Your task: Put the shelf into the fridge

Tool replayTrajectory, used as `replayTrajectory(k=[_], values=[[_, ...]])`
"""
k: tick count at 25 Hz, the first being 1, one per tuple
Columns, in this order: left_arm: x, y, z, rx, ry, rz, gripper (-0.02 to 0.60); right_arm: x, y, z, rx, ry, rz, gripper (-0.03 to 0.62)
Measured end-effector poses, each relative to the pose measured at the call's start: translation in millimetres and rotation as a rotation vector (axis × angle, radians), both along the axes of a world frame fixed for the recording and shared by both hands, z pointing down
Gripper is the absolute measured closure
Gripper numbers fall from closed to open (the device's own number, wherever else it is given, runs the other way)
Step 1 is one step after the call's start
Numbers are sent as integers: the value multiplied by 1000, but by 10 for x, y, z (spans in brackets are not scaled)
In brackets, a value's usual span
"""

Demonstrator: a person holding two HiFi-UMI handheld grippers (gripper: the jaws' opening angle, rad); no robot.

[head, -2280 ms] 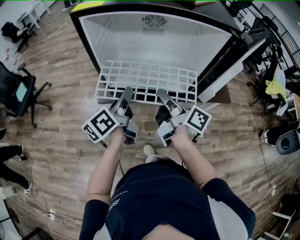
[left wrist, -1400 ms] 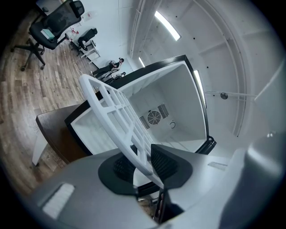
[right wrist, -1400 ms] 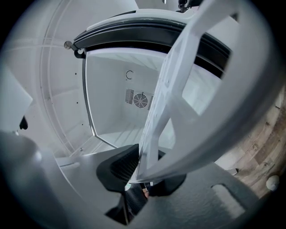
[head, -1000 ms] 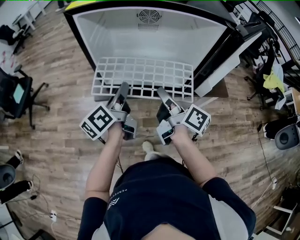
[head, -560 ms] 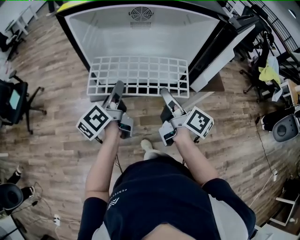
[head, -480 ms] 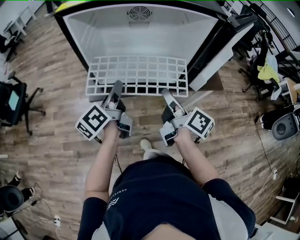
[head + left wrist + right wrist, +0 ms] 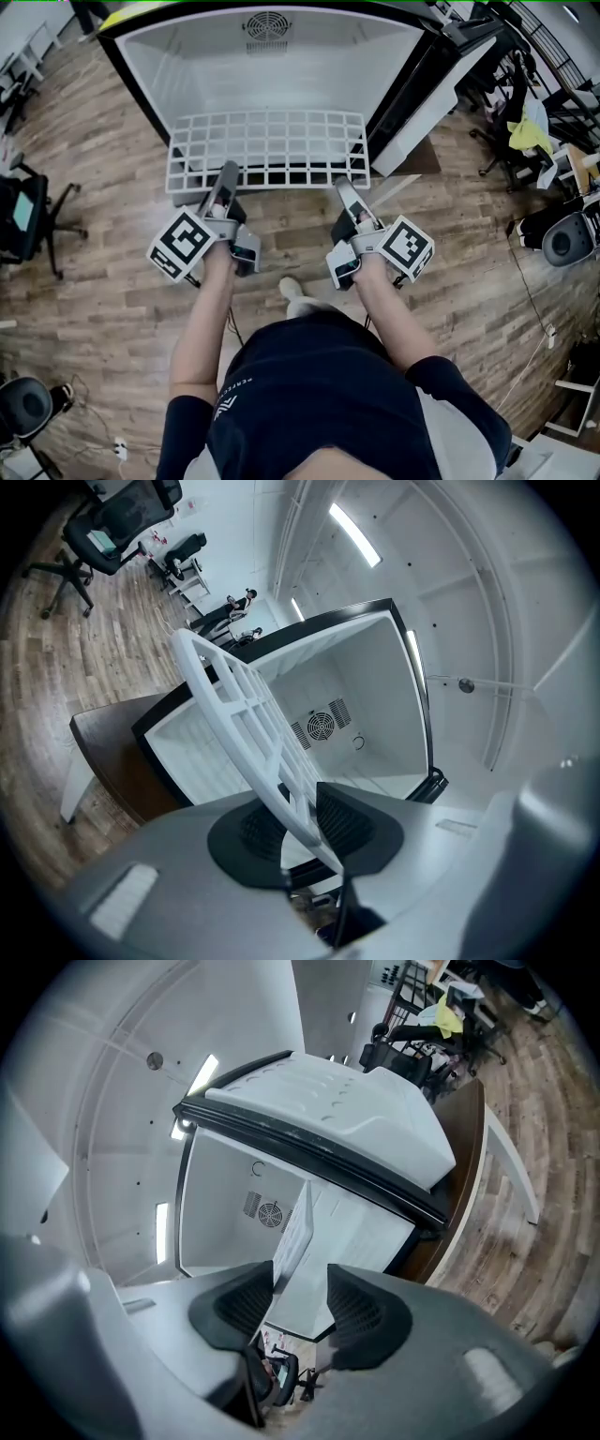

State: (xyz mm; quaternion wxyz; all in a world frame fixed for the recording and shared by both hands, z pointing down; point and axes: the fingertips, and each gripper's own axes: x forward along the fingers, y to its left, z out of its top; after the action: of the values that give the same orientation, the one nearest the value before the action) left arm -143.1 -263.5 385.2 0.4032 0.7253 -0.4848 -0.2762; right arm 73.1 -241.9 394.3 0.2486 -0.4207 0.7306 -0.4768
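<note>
A white wire shelf (image 7: 267, 148) is seen at upper centre, at the mouth of the open fridge (image 7: 281, 75). Its near edge is clamped by the left gripper (image 7: 223, 176). The jaws of the right gripper (image 7: 343, 187), just opened, are spread around that edge.

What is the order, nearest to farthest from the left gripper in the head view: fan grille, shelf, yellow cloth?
1. shelf: its near edge is clamped in the left gripper.
2. fan grille: straight ahead, on the back wall of the fridge.
3. yellow cloth: far off to the right, among the chairs.
</note>
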Motion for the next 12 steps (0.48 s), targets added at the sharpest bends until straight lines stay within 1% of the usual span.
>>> replayTrajectory(k=[1,2,3,4,5,7,9,10,12], values=[[7,0,6,-3,11,0,477,23,-8,-10,1,-6,15,413],[4,-1,8,-3,1,1,477,41,-13,-32,8,-4,27,431],[-5,-3,7,0,-19,3,477,52,-16,-58,16,7,36,463],[-10,-3,8,1,-30,3,477,55,-18,-79,20,19,42,509],[-14,-1,8,3,-34,3,477,53,-20,-90,17,20,45,514],[-20,2,4,6,-44,1,477,47,-22,-93,5,-16,43,525],[6,6,14,-5,-13,1,477,54,-22,-93,-1,-47,43,531],[9,4,13,-7,-14,1,477,62,-25,-89,-6,-55,45,531],[-13,-4,6,0,-58,3,477,66,-33,-73,-21,-84,45,539]])
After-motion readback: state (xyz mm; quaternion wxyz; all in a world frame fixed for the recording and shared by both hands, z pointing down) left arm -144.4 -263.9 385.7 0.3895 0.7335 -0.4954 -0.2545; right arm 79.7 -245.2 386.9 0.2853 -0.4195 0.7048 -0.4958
